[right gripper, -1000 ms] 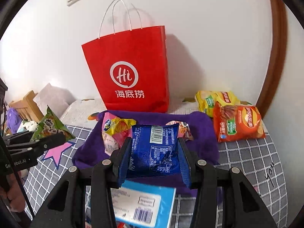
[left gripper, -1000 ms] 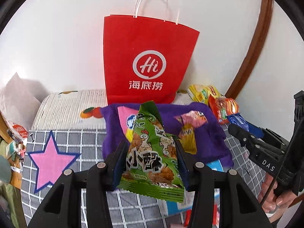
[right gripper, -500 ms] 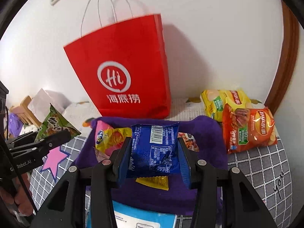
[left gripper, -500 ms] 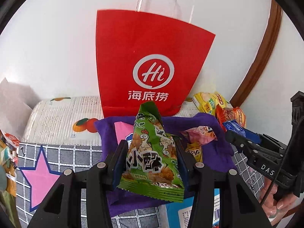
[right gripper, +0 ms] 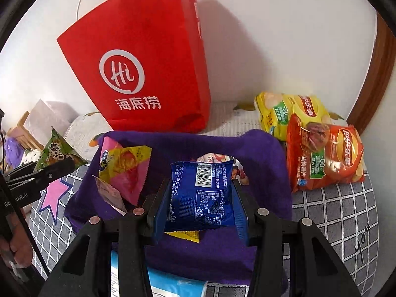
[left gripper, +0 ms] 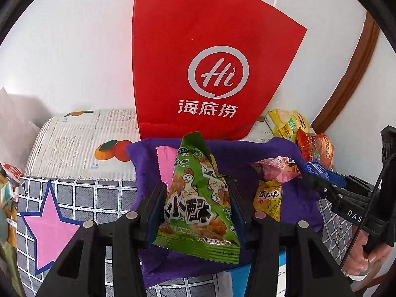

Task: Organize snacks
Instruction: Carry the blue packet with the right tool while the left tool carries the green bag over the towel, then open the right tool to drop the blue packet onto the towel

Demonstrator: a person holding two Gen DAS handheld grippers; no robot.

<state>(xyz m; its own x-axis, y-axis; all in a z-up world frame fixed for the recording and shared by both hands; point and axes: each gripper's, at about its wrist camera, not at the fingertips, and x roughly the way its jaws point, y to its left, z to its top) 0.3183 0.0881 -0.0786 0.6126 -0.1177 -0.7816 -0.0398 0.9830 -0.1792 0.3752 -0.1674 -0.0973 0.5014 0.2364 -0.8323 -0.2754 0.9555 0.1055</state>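
- far left, the left gripper has its fingers pinching a green snack packet by its two sides; the packet stands upright and hangs over the near edge of the purple cloth bin.
- that bin sits on the grid-patterned counter, just in front of a red paper bag standing at the far wall; it already holds a pink packet and a small yellow packet.
- in the middle, the right gripper has its fingers pinching a blue snack packet flat by its edges, above the middle of the same bin.
- far right, a yellow chip bag and an orange chip bag lie on the counter beside the bin, not yet sorted.
- risk, as i judge it: both grippers head for one small bin, so they could bump and knock a packet loose.
- the green packet is over the near rim; let go here, it could tip out onto the counter.
- the bin walls are soft cloth; a finger catching one could fold it or drag the bin.
- the packets are slick and puffy, so either could slip out of its pinch.
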